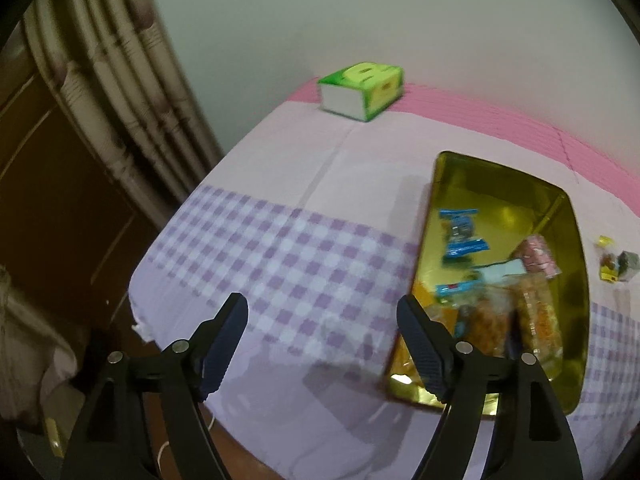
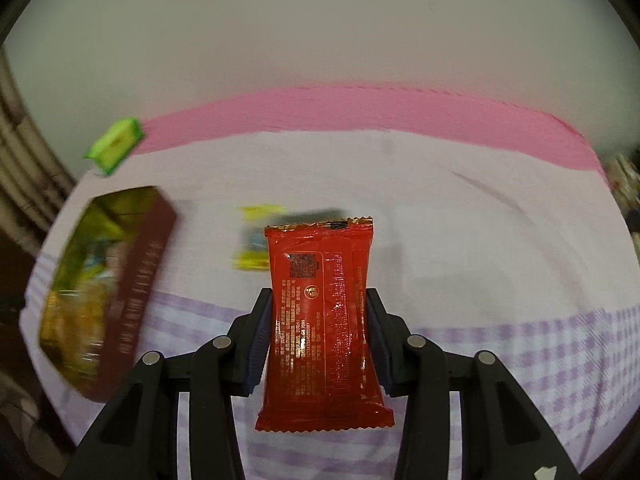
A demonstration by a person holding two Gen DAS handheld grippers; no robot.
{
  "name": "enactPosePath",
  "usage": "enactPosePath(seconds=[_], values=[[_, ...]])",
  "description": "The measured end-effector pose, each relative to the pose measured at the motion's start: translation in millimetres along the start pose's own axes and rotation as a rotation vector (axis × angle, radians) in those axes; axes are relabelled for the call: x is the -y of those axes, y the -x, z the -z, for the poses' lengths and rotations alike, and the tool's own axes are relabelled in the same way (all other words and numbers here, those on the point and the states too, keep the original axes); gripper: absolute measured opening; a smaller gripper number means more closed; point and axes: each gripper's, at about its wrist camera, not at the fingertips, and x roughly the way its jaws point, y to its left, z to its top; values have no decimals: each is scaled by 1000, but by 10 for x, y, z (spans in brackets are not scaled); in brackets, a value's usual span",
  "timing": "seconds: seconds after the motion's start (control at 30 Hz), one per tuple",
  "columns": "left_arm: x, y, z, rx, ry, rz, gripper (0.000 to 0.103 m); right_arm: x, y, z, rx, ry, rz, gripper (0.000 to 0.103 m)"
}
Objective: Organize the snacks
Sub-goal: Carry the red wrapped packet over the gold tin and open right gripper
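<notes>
right hand-held gripper clamping red snack packet

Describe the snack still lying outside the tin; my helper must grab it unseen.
On the bed's pale sheet stands a gold-lined tin full of snacks. Beside it, on the sheet, lies one small clear packet with yellow ends. It is the only snack outside the tin apart from the red packet gripped by the right gripper.

Plain pale wall, striped curtain, dark wooden door, checked bedsheet.
</notes>
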Motion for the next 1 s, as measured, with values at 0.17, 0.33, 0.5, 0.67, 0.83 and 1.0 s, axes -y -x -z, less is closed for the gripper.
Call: enactPosePath(seconds=[0.17,0.33,0.5,0.67,0.83,1.0], values=[[-227,-43,90,-24,83,-33,78,-649,45,-41,3,80,-81,40],[-341,-69,85,-21,120,-52,78,-1256,-22,-54,-13,167,-148,40],[-344,-93,84,-29,114,-55,78,-1696,-137,-36,-32,233,-185,40],[-353,-106,85,-34,124,-45,78,-1902,-213,15,-55,265,-205,40],[-357,-117,82,-38,129,-46,78,-1996,-240,49,-66,284,-214,40],[-356,-121,92,-41,126,-46,78,-1963,-212,57,-68,287,-217,40]])
